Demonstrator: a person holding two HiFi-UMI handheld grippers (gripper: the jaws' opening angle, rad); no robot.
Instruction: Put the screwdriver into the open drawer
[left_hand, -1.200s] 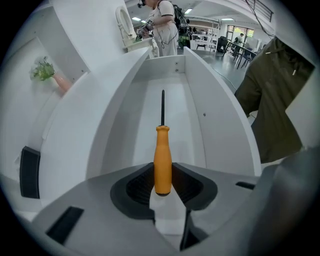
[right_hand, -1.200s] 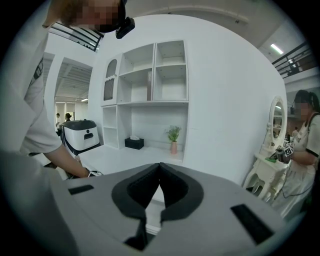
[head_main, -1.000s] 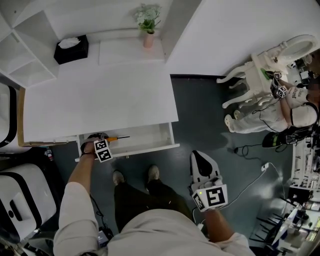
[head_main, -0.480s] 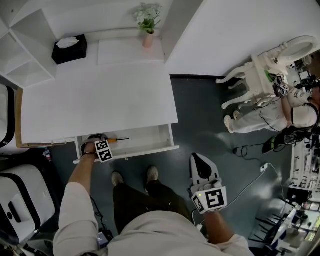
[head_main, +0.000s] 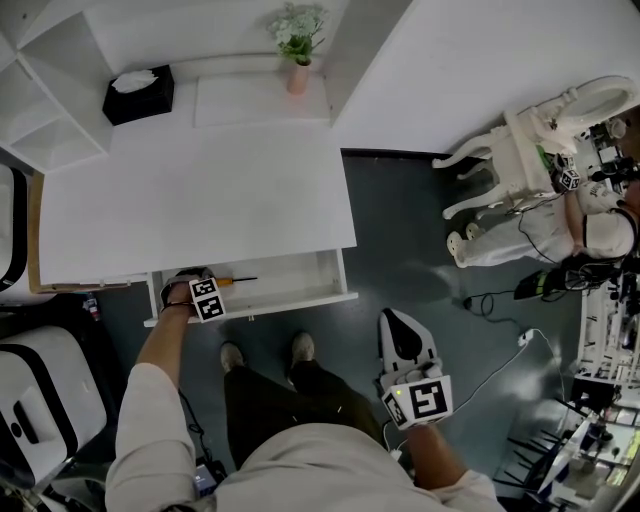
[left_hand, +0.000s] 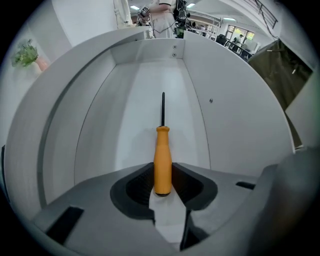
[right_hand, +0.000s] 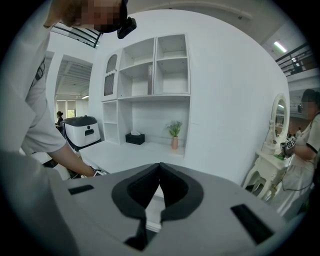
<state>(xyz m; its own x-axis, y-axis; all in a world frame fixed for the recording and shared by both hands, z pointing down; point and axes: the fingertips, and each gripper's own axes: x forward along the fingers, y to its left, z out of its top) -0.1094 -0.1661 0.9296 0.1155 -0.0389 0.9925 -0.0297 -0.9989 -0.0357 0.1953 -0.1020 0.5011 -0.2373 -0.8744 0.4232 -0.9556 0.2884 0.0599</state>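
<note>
Head view: drawer (head_main: 295, 270) pulled out under the desk's (head_main: 200, 200) front edge. L gripper (head_main: 203, 296) is at the drawer's left end, and the orange screwdriver (head_main: 228, 282) sticks out from it toward the right end. The gripper's cube hides the handle's butt here.

L gripper view fills that in. The jaws are partly apart, pads pressed on both sides of the handle near its butt. The tool lies lengthwise, approx. midway btwn the drawer's long walls, w/ the shaft aimed at the far end wall. Whether it rests on the drawer floor can't be told. Bare drawer floor runs from the tip to that wall, w/ room on both sides.

R gripper (head_main: 402, 325) hangs over dark floor (head_main: 400, 230), right of the person's shoes (head_main: 232, 355) and well apart from the drawer's right corner.

R gripper view shows its jaws together, nothing btwn them. Only this view gives the shelves (right_hand: 150, 65) front-on, w/ a tissue box (right_hand: 135, 138) and potted plant (right_hand: 174, 134) along the desk's back edge. A second person (right_hand: 305, 145) stands by a vanity table (right_hand: 267, 165).
</note>
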